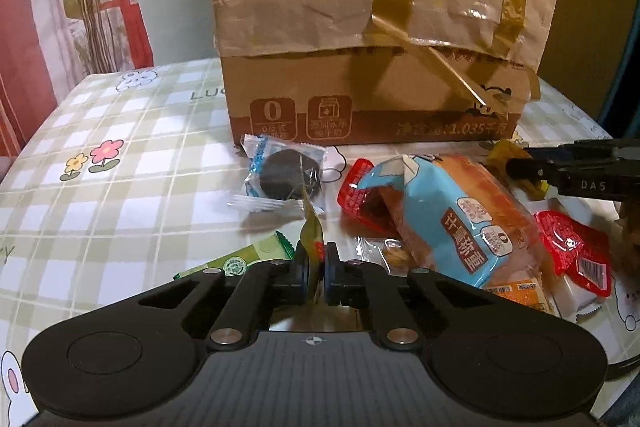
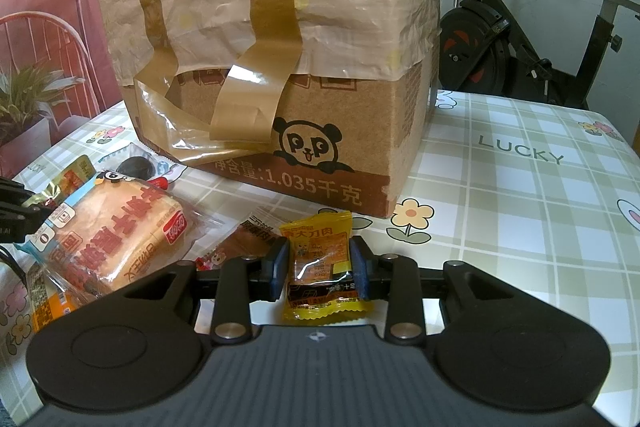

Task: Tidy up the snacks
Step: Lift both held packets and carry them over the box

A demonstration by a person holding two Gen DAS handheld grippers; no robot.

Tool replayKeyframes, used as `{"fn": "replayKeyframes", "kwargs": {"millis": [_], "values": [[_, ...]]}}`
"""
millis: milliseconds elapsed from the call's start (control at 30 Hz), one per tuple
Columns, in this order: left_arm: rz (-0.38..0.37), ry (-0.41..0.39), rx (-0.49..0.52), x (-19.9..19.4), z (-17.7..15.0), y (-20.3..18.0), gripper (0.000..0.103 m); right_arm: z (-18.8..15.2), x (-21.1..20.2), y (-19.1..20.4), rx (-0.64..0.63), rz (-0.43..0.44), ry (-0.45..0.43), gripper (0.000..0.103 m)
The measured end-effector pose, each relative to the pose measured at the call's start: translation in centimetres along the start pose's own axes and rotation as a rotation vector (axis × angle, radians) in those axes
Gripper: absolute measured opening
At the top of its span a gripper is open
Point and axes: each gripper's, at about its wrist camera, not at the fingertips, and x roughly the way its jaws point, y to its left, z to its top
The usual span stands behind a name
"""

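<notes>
The sorting looks barely begun; most snacks lie loose on the surface (image 1: 120, 131) before the cardboard box (image 1: 360, 95), among them a bread loaf (image 1: 460, 223) and a cookie pack (image 1: 286, 175). The left gripper (image 1: 317, 267) has its fingers clenched on a thin green-gold packet (image 1: 312, 233); the right gripper (image 2: 320, 267) grasps a yellow snack packet (image 2: 320, 259) just above the surface; whether the box holds anything cannot be told.

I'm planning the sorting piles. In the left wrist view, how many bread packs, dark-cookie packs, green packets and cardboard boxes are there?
Bread packs: 1
Dark-cookie packs: 1
Green packets: 1
Cardboard boxes: 1
Total: 4
</notes>
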Motion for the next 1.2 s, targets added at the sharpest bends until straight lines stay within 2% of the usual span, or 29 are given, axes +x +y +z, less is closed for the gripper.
{"fn": "replayKeyframes", "kwargs": {"millis": [433, 600, 933, 1200], "values": [[-0.014, -0.074, -0.069, -2.4, 0.6, 1.2, 0.007, 0.1, 0.1, -0.1, -0.002, 0.0, 0.006, 0.035], [-0.026, -0.115, -0.08, -3.8, 1.2, 1.7, 0.008, 0.4, -0.3, 0.5, -0.018, -0.01, 0.035, 0.034], [-0.047, -0.185, -0.116, -5.6, 3.2, 2.4, 0.008, 1.5, -5.1, 2.0, -0.054, -0.004, -0.063, 0.034], [-0.062, -0.292, -0.079, -8.4, 6.2, 2.4, 0.008, 4.8, -9.2, 4.4, -0.103, 0.077, -0.202, 0.034]]}}
